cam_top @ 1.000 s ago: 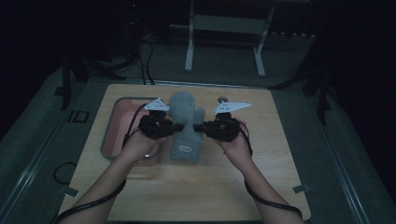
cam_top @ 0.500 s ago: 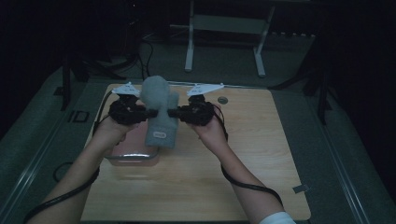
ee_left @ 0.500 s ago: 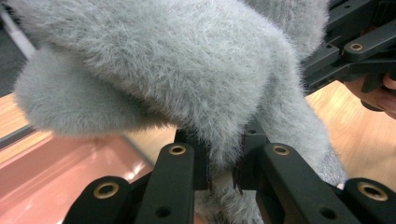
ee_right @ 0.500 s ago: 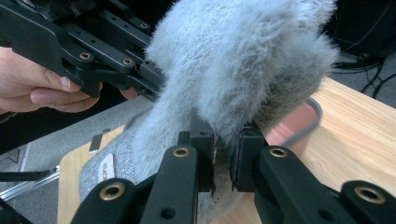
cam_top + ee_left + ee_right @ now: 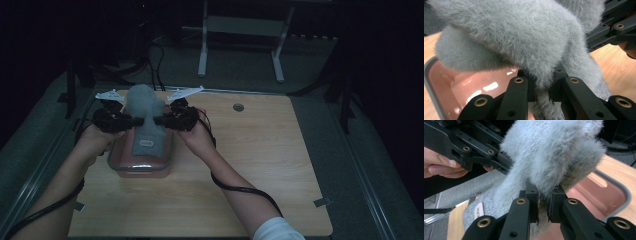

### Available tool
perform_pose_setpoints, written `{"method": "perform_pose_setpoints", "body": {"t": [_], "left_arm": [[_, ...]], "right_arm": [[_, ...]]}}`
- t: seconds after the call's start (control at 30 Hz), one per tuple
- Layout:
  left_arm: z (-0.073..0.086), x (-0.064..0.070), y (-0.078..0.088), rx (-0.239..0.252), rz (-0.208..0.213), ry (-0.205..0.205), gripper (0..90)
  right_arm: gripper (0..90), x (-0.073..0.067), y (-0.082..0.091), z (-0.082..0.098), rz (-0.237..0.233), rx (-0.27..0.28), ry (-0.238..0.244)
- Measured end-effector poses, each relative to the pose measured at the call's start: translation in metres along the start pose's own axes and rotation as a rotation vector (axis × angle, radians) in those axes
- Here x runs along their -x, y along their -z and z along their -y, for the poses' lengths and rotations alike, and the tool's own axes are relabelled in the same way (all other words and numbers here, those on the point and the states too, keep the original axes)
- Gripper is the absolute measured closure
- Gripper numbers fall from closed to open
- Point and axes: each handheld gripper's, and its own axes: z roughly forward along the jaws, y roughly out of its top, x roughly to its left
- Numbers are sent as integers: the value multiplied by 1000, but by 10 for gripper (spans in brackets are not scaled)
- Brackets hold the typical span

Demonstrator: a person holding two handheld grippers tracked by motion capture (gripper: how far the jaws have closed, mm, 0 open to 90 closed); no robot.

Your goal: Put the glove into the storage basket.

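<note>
Left gripper (image 5: 131, 121) sits left of centre in the high view, jaws pinched on the edge of a fluffy grey fabric item, sock- or mitten-like (image 5: 146, 116); in the left gripper view its black jaws rise from the bottom of the frame with a fold of grey fur (image 5: 529, 42) clamped between them. Right gripper (image 5: 159, 120) is just right of the fabric in the high view, also clamped on it; in the right gripper view the jaws close on the fur (image 5: 554, 157) at lower centre. The two grippers face each other with the fabric hanging between them, its fuzzy top raised and its flatter lower part with a small pale label (image 5: 145, 143) drooping into a shallow pink rectangular container with a grey rim (image 5: 121, 165). The container rests on the light wooden table (image 5: 260, 150), left of centre. Right gripper view, upper left: the other gripper's black linkage (image 5: 469, 142) and fingers of the person's hand (image 5: 441, 167). Left gripper view, lower left: pink glossy container interior (image 5: 471, 87). Dark cables (image 5: 240, 189) trail from the grippers along the forearms. Room around the table is dim; grey metal stand legs (image 5: 202, 50) at top centre of the high view.
</note>
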Motion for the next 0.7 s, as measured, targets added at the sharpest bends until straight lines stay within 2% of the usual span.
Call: {"method": "perform_pose_setpoints", "body": {"t": [0.13, 0.33, 0.7], "left_arm": [[13, -13, -13, -33, -12, 36, 807], [35, -23, -39, -93, -43, 80, 807], [53, -36, -78, -234, -63, 154, 802]], "right_arm": [[818, 4, -21, 9, 14, -36, -28], [818, 14, -50, 32, 19, -98, -87], [815, 25, -88, 51, 89, -258, -140]]}}
